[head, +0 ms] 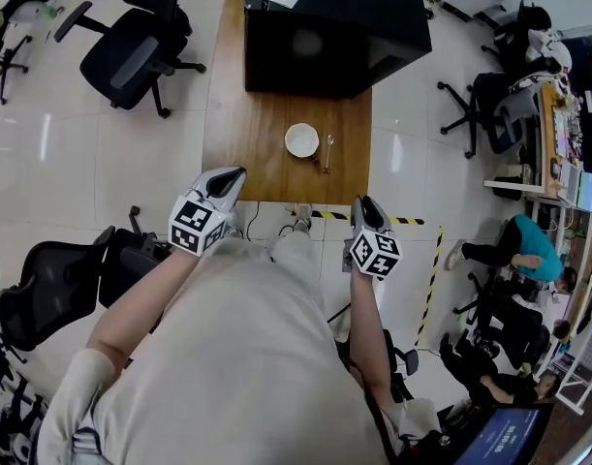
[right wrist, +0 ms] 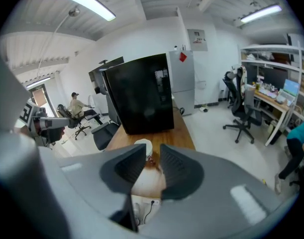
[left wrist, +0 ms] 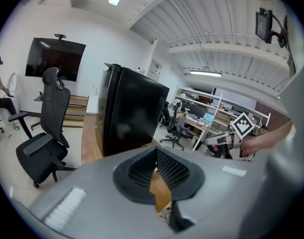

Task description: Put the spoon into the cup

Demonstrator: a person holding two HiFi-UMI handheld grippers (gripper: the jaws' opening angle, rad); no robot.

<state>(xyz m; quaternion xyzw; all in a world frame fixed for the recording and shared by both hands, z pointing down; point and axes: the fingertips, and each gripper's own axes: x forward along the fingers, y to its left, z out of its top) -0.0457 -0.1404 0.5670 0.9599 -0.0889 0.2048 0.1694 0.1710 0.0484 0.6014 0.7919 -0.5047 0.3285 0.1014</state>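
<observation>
A: Where's the spoon [head: 327, 151] lying?
B: It's lying on the wooden table [head: 266, 168], at 3 o'clock of the white cup [head: 301, 139]
A: And the claws?
B: Left gripper [head: 232, 175] and right gripper [head: 362, 202] are hovering pinched together, gripping nothing

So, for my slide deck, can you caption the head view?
Left gripper and right gripper held at the near edge of the wooden table; spoon lies beside the white cup, untouched.
</observation>
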